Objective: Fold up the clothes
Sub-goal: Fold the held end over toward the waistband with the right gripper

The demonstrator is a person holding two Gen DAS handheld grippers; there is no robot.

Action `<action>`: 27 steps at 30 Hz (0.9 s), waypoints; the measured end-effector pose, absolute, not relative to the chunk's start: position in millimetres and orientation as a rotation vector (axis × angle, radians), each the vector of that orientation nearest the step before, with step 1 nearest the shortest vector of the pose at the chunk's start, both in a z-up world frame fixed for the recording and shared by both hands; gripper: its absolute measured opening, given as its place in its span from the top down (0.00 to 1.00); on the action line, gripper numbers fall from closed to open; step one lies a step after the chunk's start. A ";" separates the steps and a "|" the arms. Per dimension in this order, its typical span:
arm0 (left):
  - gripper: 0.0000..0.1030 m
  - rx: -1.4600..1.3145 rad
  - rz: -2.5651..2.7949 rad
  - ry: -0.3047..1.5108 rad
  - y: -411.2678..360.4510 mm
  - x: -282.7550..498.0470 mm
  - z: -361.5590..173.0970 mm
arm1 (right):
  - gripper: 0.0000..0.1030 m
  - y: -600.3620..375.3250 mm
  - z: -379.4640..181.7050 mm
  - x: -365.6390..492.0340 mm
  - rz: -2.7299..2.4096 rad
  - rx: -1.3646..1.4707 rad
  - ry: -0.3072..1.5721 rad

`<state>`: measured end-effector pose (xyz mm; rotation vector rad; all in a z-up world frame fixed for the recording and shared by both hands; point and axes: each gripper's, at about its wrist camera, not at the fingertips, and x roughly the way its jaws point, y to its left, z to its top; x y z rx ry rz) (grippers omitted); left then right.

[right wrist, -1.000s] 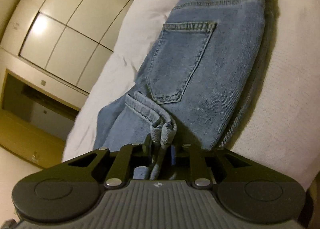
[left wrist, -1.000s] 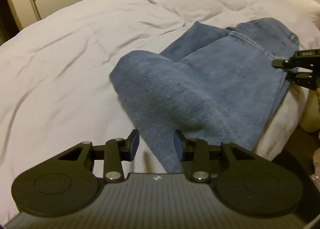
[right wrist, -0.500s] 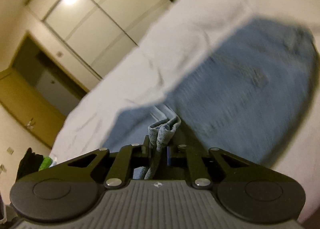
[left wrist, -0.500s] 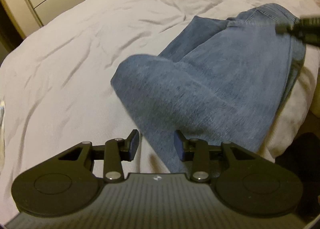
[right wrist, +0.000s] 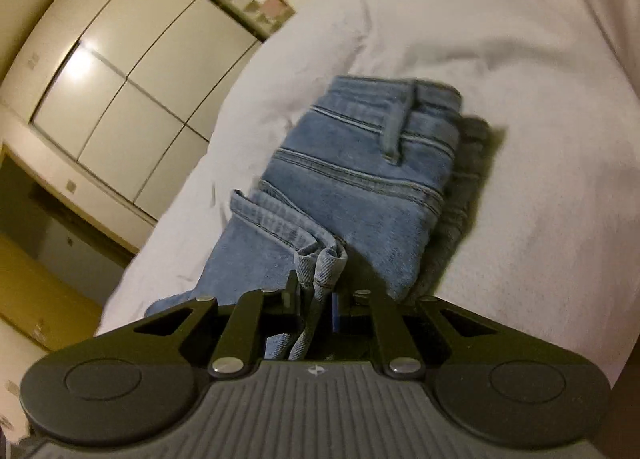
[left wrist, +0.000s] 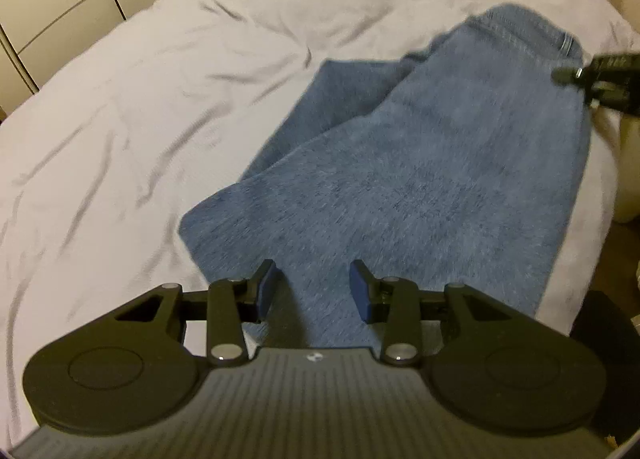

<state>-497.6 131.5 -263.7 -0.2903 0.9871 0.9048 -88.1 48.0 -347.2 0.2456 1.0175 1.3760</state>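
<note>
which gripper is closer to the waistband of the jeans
Right. The right gripper is shut on the hem it has carried over to the waistband. The left gripper hovers open over the folded end of the jeans, far from the waistband.

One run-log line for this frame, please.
left gripper: open, above jeans | right gripper: shut on jeans hems | jeans folded on bed

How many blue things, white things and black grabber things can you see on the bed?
Blue: 1, the jeans.
White: 1, the duvet under them.
Black: 2, the left gripper, open over the jeans, and the right gripper, clamped on the bunched hems.
Total: 4.
</note>
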 end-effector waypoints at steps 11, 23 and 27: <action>0.63 -0.269 0.900 0.985 148.1 -454.1 -270.8 | 0.89 54.0 -312.7 -32.4 1.306 0.219 0.814; 0.63 -0.266 0.897 0.977 154.2 -465.9 -274.8 | 0.92 49.6 -348.9 -24.0 1.200 0.239 0.916; 0.63 -0.253 0.920 0.966 157.7 -470.5 -273.1 | 0.74 43.9 -319.9 -43.4 1.146 0.110 0.815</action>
